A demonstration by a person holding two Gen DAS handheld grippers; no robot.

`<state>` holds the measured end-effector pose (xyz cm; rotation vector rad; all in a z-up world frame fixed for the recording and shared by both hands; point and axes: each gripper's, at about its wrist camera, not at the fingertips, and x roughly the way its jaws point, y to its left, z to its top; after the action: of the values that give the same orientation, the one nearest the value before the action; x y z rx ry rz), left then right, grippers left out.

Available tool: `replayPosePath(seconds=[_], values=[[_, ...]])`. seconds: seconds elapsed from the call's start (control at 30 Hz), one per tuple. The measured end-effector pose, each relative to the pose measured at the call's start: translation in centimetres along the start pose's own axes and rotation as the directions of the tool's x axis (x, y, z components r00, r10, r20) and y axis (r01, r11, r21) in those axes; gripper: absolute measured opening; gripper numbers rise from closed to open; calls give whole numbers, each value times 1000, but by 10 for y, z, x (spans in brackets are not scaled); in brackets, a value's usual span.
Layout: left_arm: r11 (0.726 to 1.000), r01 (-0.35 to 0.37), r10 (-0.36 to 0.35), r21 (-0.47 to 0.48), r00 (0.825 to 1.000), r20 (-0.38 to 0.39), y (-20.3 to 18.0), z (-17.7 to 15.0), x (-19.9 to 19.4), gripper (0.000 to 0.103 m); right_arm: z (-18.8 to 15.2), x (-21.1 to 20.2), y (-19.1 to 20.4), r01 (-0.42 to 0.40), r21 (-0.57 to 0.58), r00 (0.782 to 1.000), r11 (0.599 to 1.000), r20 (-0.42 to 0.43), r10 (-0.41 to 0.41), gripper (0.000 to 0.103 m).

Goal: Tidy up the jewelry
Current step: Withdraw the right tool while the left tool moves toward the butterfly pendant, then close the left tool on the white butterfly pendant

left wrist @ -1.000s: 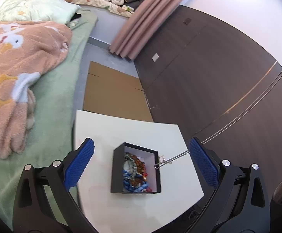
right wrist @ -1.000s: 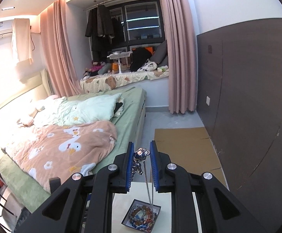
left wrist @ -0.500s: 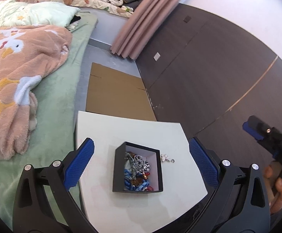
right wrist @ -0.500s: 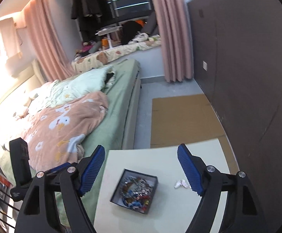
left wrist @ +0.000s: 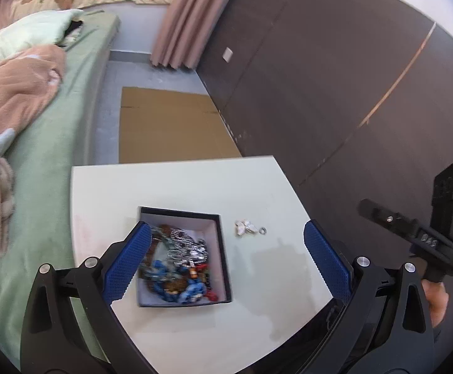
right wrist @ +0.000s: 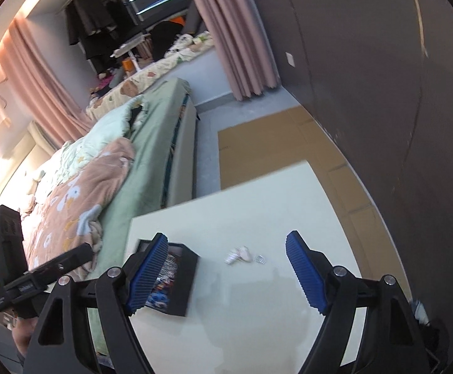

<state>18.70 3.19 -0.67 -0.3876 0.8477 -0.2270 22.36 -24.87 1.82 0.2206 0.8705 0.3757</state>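
From the left wrist view, the left gripper [left wrist: 226, 258] hangs over the white table [left wrist: 176, 187] with its blue pads spread wide and nothing between them; the black jewelry box [left wrist: 223, 258] sits just ahead, partly behind the left pad, and is heaped with a tangle of silver chain, blue beads and red bits [left wrist: 179, 265]. Beyond the box, between the pads and toward the right one, a small pale trinket [left wrist: 243, 227] and a little metal ring [left wrist: 262, 231] lie loose on the tabletop. At the far right edge the other tool is seen from the side, gripped by a hand [left wrist: 435, 299]. From the right wrist view, the right gripper [right wrist: 226, 272] also has its jaws apart and empty. The box [right wrist: 183, 283] lies by its left pad, while the trinket [right wrist: 237, 255] and ring [right wrist: 259, 259] rest just ahead, between the pads. The step in hand looks like going for the loose pieces outside the box. Next would be lowering the right gripper over the trinket, closing gently on so small a thing, then carrying it to the box.
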Motion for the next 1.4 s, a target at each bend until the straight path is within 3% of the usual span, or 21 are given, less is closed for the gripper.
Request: replayPosePath(seconds=[0.17, 0.37, 0.43, 0.7, 0.9, 1.13, 1.23, 1.4], values=[[995, -9, 20, 104, 995, -102, -41, -6, 42, 97, -15, 34, -43, 36, 49, 994, 998, -104, -31, 75], [993, -41, 63, 107, 976, -211, -67, -15, 90, 81, -16, 35, -81, 31, 128, 993, 991, -116, -16, 74], [993, -57, 79, 102, 970, -230, -72, -15, 102, 77, -17, 35, -89, 29, 146, 993, 989, -121, -11, 70], [982, -147, 174, 116, 946, -275, -85, -14, 142, 72, -21, 30, -123, 49, 196, 991, 979, -131, -23, 68], [966, -225, 255, 130, 920, -299, -89, -20, 172, 59, -21, 23, -141, 40, 236, 993, 971, -114, -13, 68], [940, -301, 337, 160, 895, -294, -91, -26, 190, 58, -21, 17, -150, 23, 252, 995, 967, -103, 3, 68], [935, -316, 351, 158, 887, -301, -86, -28, 196, 51, -21, 17, -151, 19, 257, 995, 966, -100, 7, 68], [926, -344, 376, 156, 879, -294, -80, -29, 202, 49, -23, 16, -151, 13, 257, 995, 966, -97, 12, 68]])
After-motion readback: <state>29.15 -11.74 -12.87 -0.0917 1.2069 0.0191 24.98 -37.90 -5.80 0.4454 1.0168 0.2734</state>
